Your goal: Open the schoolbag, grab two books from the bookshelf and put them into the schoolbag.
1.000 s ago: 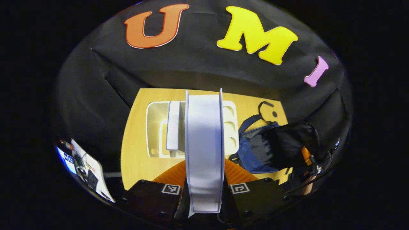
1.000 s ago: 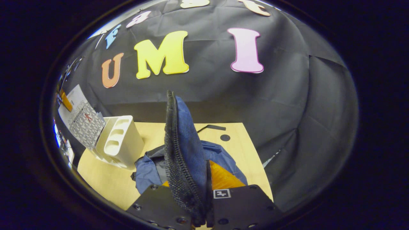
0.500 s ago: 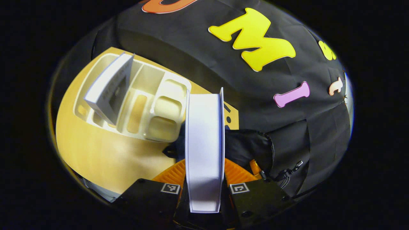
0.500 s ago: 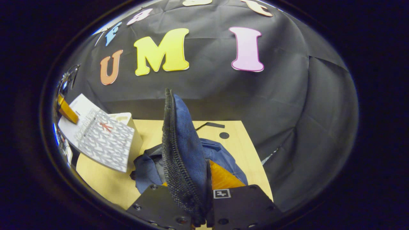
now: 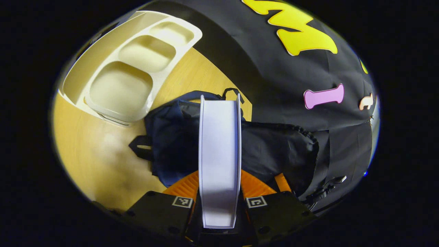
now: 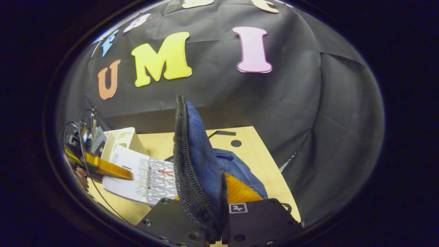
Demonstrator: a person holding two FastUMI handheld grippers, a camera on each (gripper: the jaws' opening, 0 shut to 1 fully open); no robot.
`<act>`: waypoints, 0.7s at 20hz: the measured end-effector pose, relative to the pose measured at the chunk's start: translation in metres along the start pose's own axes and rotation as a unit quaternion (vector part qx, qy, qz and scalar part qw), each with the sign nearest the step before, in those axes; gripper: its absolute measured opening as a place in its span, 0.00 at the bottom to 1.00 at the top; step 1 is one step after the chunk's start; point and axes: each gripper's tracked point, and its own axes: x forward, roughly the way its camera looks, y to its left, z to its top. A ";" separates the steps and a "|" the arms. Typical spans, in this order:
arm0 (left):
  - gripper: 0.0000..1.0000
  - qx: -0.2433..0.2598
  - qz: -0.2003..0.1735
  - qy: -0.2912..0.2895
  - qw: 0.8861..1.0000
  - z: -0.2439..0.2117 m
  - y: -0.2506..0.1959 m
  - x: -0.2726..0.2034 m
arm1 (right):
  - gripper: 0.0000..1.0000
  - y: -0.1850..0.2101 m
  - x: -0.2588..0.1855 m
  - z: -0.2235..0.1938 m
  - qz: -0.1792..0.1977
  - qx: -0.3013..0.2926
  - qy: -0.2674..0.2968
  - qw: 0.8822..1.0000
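My left gripper [image 5: 219, 185] is shut on a white book [image 5: 219, 154], seen edge-on and upright between its fingers, just above the dark blue schoolbag [image 5: 171, 137] and its black open mouth [image 5: 277, 151]. In the right gripper view the same book [image 6: 147, 178] shows its patterned cover, tilted low beside the bag, with the left gripper [image 6: 103, 168] on it. My right gripper [image 6: 214, 195] is shut on the bag's blue flap [image 6: 195, 154], lifted upright with its zipper edge on the left. The white bookshelf [image 5: 127, 68] lies at the upper left.
The wooden table [image 5: 92, 161] carries the bag and the bookshelf [image 6: 120, 139]. A black strap and a round black mark [image 6: 236, 143] lie on the table behind the bag. The black cloth wall closes the back and right sides.
My left gripper has carried the book rightward and down, from over the bookshelf to just above the bag's mouth. The right gripper still holds the flap up, nearly unmoved.
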 end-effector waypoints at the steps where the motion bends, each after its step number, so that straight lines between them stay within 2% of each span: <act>1: 0.42 0.007 -0.009 0.002 1.000 -0.003 -0.002 0.011 | 0.05 0.000 -0.001 0.000 0.001 0.001 0.000 1.000; 3: 0.42 0.027 -0.030 0.005 0.999 -0.010 -0.006 0.033 | 0.05 -0.001 -0.004 0.002 0.001 0.003 0.000 1.000; 7: 0.42 0.016 -0.061 0.045 0.997 -0.038 -0.009 0.074 | 0.05 0.000 -0.003 0.002 0.001 0.002 0.004 1.000; 9: 0.42 0.007 -0.054 0.053 0.997 -0.041 0.000 0.087 | 0.05 0.002 -0.004 -0.001 0.001 -0.003 0.008 1.000; 13: 0.45 -0.032 -0.068 0.065 0.995 -0.037 0.005 0.099 | 0.05 0.003 -0.003 0.000 0.000 -0.004 0.007 1.000; 14: 0.46 -0.031 -0.056 0.072 0.995 -0.039 0.011 0.100 | 0.05 0.003 -0.002 0.000 -0.001 -0.004 0.008 1.000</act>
